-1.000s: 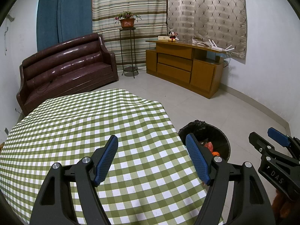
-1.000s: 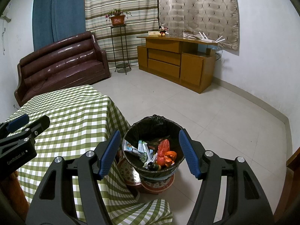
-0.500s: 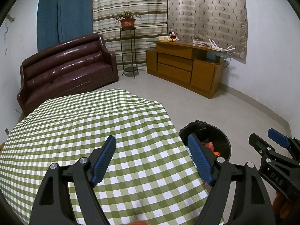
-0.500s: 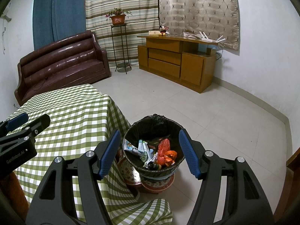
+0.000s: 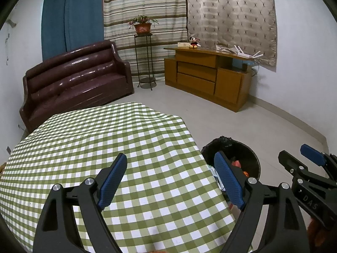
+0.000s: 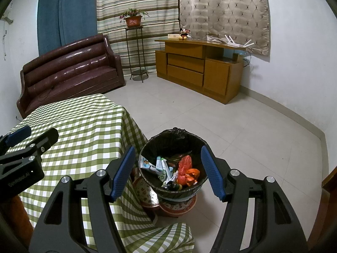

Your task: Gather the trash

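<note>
Black plastic lines the trash bin (image 6: 171,162), which stands on the floor tiles just past the corner of the green-checked surface (image 6: 88,126) and holds the collected trash (image 6: 179,171): an orange-red wrapper, white tubes and packets, and a dark bottle near the front rim. In the right wrist view the right hand-held gripper (image 6: 166,169) hangs above the bin with its blue-padded jaws spread wide and nothing between them; the bin's mouth shows in the gap, the trash at about 12 o'clock from the fingertips. The bin rests on a patterned ceramic dish (image 6: 179,207), with a second dish leaning beside it at 9 o'clock. The left hand-held gripper (image 5: 170,178) is over the checked surface, likewise spread wide and holding nothing; in its view the bin (image 5: 242,154) lies at about 2 o'clock, partly behind its right finger, and the right hand-held gripper appears at 3 o'clock. Across the room stand a brown sofa (image 5: 75,84) at 11 o'clock and a wooden cabinet (image 5: 208,76) at 1 o'clock.
</note>
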